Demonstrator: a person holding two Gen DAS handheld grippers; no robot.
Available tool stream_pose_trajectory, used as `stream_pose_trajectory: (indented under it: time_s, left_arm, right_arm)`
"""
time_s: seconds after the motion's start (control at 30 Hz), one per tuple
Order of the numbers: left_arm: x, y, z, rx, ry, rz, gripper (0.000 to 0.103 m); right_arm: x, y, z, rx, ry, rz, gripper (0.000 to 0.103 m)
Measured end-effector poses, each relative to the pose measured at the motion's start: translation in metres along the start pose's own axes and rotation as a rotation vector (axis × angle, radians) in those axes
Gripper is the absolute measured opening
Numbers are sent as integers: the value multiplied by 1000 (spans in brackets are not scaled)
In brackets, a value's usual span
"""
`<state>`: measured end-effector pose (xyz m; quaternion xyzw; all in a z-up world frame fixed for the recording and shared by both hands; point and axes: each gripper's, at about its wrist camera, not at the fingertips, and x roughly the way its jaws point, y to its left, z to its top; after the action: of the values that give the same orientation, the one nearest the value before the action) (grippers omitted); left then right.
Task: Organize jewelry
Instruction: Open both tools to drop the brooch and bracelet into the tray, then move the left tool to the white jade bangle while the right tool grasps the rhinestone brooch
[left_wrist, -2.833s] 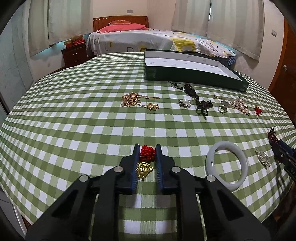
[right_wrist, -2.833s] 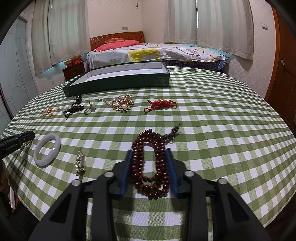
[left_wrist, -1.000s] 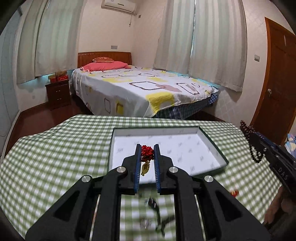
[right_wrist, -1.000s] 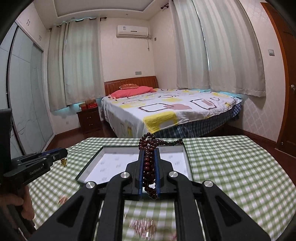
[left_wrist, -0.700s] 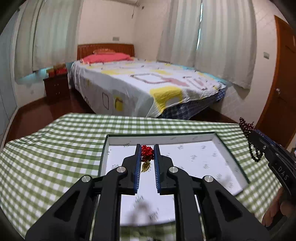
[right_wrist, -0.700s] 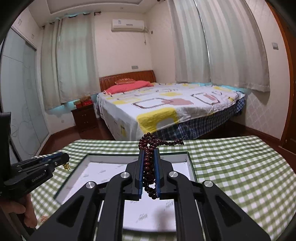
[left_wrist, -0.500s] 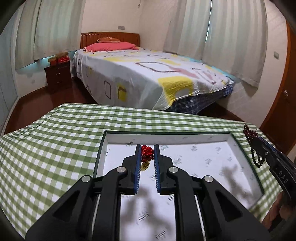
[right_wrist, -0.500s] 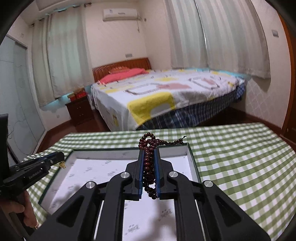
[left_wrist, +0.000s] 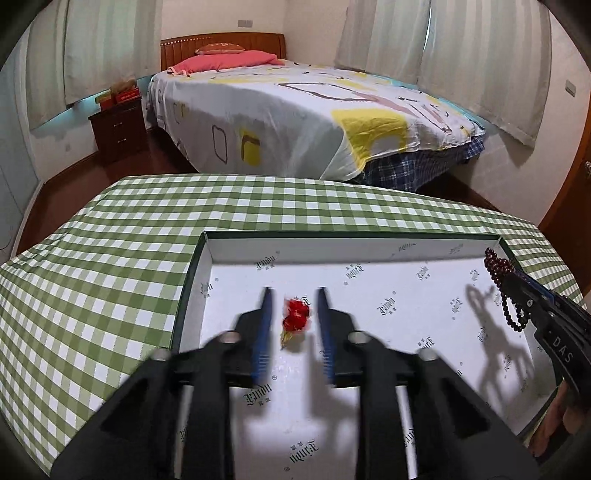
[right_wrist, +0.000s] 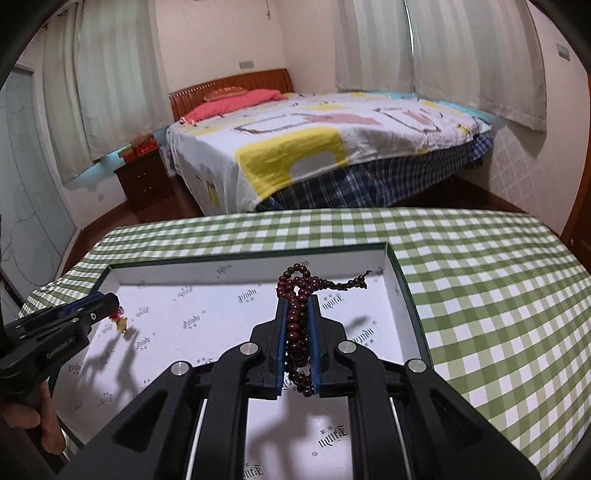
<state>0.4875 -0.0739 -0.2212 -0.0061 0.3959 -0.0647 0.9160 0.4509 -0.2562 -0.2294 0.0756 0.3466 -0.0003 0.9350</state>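
Over the tray (left_wrist: 207, 258), both grippers at once, each angled down toward its white printed floor.

Left gripper (left_wrist: 293, 325): jaws opening, blue pads already clear of the red charm (left_wrist: 295, 319) on both sides. Charm between the pads but no longer pinched, blurred, small gold pendant hanging below the red knot, long axis roughly vertical. Whether already resting on the tray floor or caught mid-fall, cannot tell. Seen from the right wrist camera, left gripper (right_wrist: 110, 304) at the tray's left end, red charm (right_wrist: 120, 323) dangling just under its tip, shadow on the floor close beneath.

Right gripper (right_wrist: 297, 325): clamped tight on the dark bead strand (right_wrist: 295, 332), beads bunched in a loop above the pads, a tail trailing toward the tray's right wall, more beads hanging below the pads. Strand's long axis along the fingers, pointing to the tray's far wall. Placed over the right half of the tray (right_wrist: 400, 273), inside its right wall, clear of the floor judging by the shadow below. From the left wrist camera, right gripper (left_wrist: 517, 284) by the tray's right wall with the bead strand (left_wrist: 506, 295) hanging free.

Likely next for the strand: straight down onto the tray floor, then release. Well apart from the charm, so little risk of tangling.
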Motion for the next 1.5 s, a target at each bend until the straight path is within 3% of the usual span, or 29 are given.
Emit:
stream_pose_trajectory:
  time_s: [0.13,0.17,0.23,0.27,0.53,0.8,1.07,1.5]
  left_arm:
    - [0,0,0,0,1,1,49]
    - [0,0,0,0,3,0,52]
    - [0,0,1,2,1,-8,57]
    - [0,-1,0,4,1,-12,58]
    - [-1,-6,-4,29,-14,-12,61]
    - [-33,-13,-3,52,-111,-13,74]
    - [-103,-16,-16,50,-253,-5,79]
    - [-203,-9,-87,6,-300,3,79]
  right_arm:
    - [5,-4,-2,6,21,-13,15]
    - [6,-4,-2,10,31,-14,31]
    - [6,-5,-4,20,38,-10,51]
    - [4,-5,-3,19,28,-7,52]
    - [2,-1,-2,-1,14,-11,52]
    - [-23,5,-3,-25,-54,-19,52]
    - [-86,7,-8,-31,-162,-12,58]
    - [-206,1,-77,-20,-274,-48,58]
